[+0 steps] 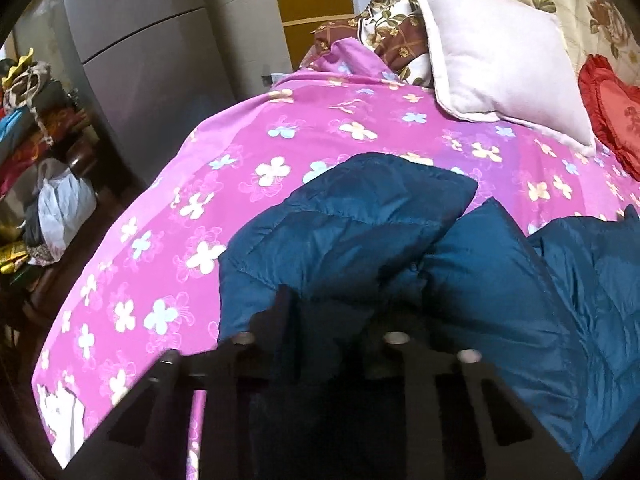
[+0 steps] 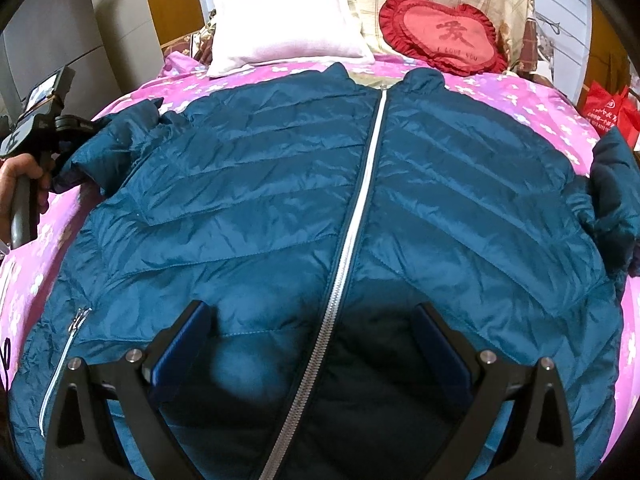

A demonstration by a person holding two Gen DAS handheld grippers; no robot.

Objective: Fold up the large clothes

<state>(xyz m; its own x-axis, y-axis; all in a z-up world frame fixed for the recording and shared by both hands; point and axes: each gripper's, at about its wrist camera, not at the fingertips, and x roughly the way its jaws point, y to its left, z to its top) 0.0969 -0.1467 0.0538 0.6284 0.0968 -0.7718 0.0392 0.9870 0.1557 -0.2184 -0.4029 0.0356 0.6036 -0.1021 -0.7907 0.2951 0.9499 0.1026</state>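
Teal quilted nylon fills both views: we have a puffer jacket laid front-up on the bed, zipped along its pale zipper, collar toward the white pillow and the red heart cushion. Spread flat like this, it gives us a square body to fold the sleeves over, which we judge to be the step in hand.

Our left gripper has its jaws pressed together, and they appear to pinch the left sleeve near its cuff; dark fabric bunches right at the tips, though the pads themselves sit in shadow. Gripping there makes sense, since the cuff end lets the whole sleeve be carried across the chest.

Our right gripper hangs over the lower front with its jaws spread wide, straddling the zipper and holding nothing, perhaps ready to pin the body down.

From the right wrist we see the whole garment, the other sleeve crumpled at the far edge, a pocket zip, and the hand holding the left tool. From the left wrist we get the sleeve's puffy folds up close, plus a grey wardrobe and piled clothes beside the bed.
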